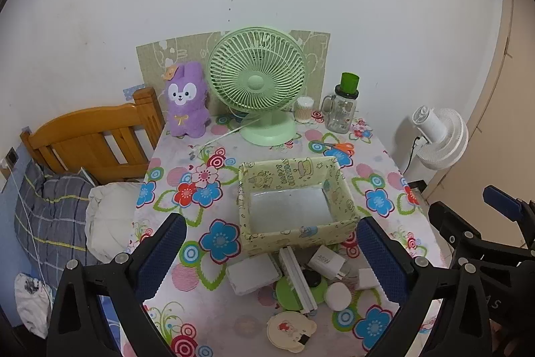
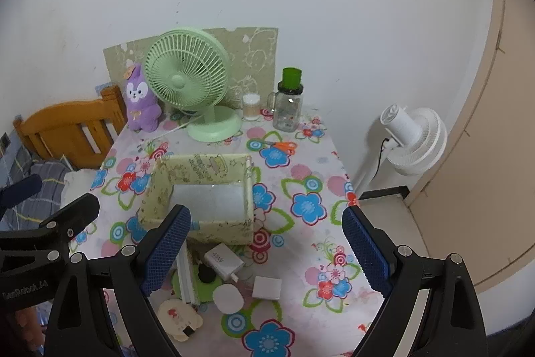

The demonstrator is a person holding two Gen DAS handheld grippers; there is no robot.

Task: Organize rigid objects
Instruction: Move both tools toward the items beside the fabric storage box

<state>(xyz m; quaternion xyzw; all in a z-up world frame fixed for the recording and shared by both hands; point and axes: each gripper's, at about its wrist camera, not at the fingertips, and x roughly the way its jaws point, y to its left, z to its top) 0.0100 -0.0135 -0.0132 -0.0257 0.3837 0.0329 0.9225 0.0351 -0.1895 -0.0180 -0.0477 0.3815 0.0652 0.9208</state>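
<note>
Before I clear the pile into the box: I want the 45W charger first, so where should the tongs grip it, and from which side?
Grip the charger across its flat white body, coming down from above. It lies flat with its prongs toward the round white lid, so the long sides look free. Right tongs hang open nearest it; box sits just behind.

We look down and forward from both wrists, well back from the table; both views share the storage box (image 1: 294, 206) (image 2: 204, 193) beyond the fingertips, green fan (image 1: 257, 76) (image 2: 187, 72) farther.
</note>
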